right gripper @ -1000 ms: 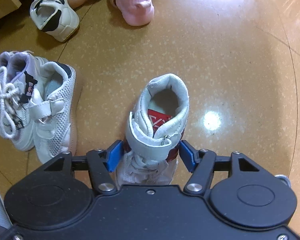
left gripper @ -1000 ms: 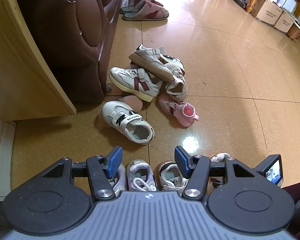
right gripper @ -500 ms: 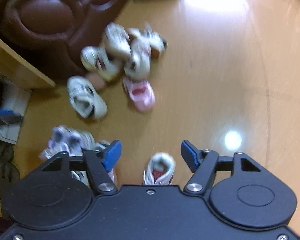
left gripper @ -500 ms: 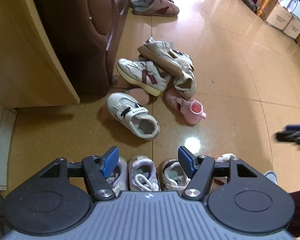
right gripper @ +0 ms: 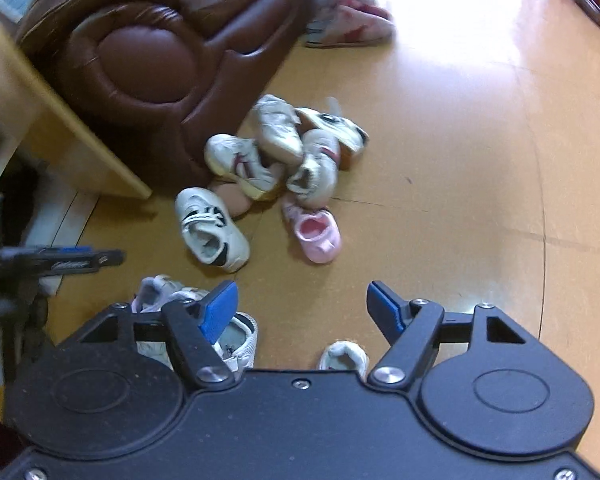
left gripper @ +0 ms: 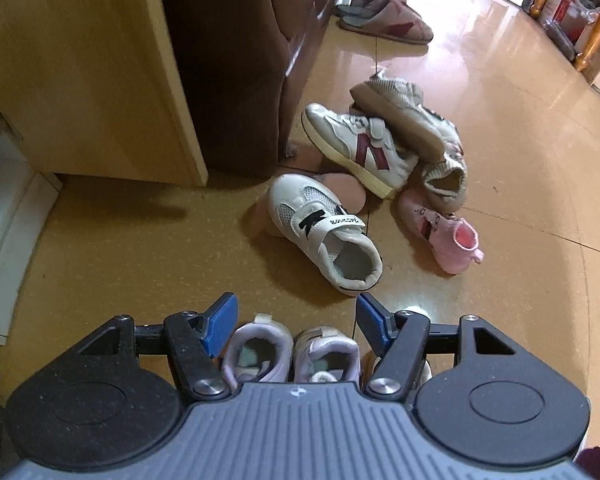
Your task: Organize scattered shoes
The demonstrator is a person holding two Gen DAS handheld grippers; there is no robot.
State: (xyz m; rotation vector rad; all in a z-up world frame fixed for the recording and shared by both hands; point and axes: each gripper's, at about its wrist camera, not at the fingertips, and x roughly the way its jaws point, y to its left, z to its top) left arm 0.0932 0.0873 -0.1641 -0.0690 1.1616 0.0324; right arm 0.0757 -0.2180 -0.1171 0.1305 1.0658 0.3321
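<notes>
the floor [left gripper: 500,128] was glossy tan tile with thin grout lines, glaring white under window light toward 12 o'clock in both views. a brown leather sofa [right gripper: 148,52] stood at 11 o'clock, with a pale wooden panel [left gripper: 80,72] beside it at 10 o'clock, and a pair of slippers [left gripper: 388,24] lay on the floor beyond the sofa's end. cardboard boxes and turned wooden legs lined the far edge at 2 o'clock. the scattered shoes were heaped just off the sofa's corner: a white shoe with a black strap [left gripper: 324,232] nearest, a pink shoe [left gripper: 444,232] at its 3 o'clock, and a white and red sneaker [left gripper: 360,148] behind, under a tilted beige one. the left gripper [left gripper: 296,320] had its jaws parted and held nothing, having just been opening; two lilac-trimmed shoes [left gripper: 292,356] stood side by side on the floor below the gap. the right gripper [right gripper: 302,306] also gaped empty, its jaws just opening, high above a white shoe [right gripper: 346,356] on the tile.
</notes>
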